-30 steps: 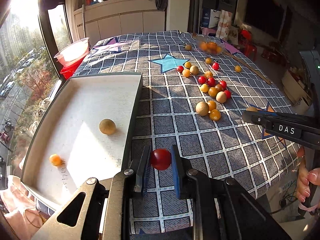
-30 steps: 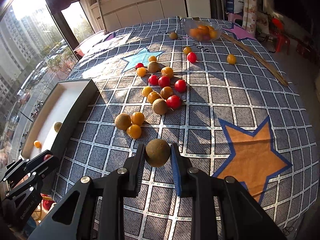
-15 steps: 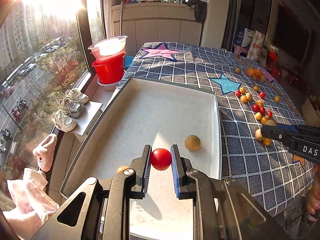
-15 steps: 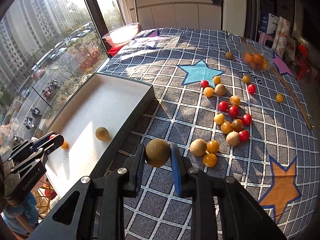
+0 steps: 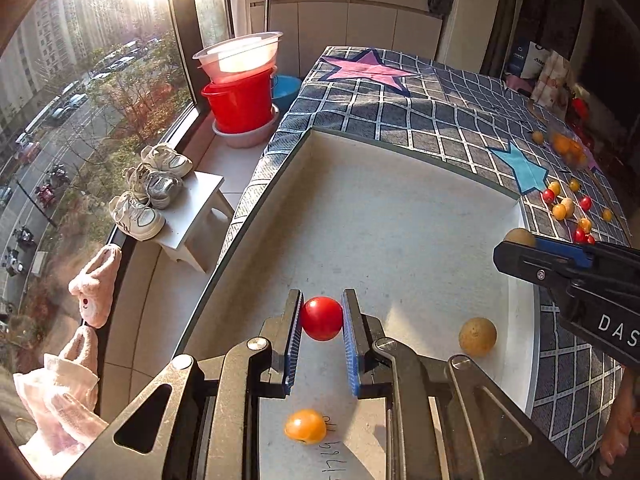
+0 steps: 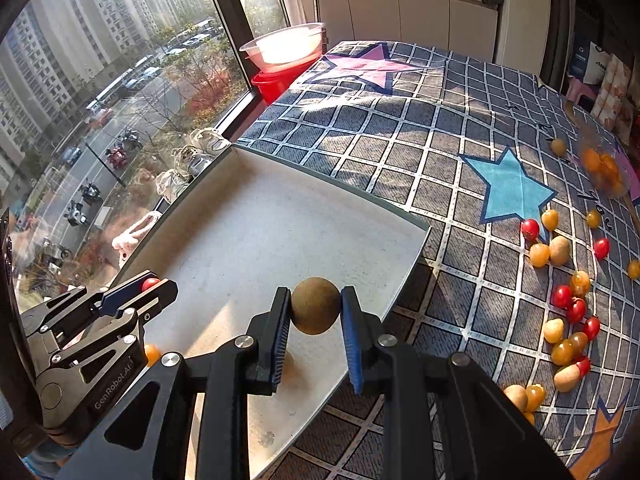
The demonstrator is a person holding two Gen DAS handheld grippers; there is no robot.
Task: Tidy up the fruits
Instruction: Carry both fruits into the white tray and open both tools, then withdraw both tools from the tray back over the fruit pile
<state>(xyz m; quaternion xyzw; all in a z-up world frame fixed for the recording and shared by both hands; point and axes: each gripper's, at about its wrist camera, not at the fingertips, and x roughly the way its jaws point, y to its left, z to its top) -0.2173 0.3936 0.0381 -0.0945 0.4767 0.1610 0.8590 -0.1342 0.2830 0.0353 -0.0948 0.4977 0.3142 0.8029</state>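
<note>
Fruits (image 6: 568,304) beside tray (image 6: 420,240)

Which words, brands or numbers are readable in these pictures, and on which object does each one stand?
"DAS": white letters on the right gripper body, cut off by the picture edge.
"GenRobot.AI": on the left gripper body.
Handwritten marks on the tray floor beside the orange fruit: not readable.
Print on the bags in the far corner: too small and blurred.
</note>
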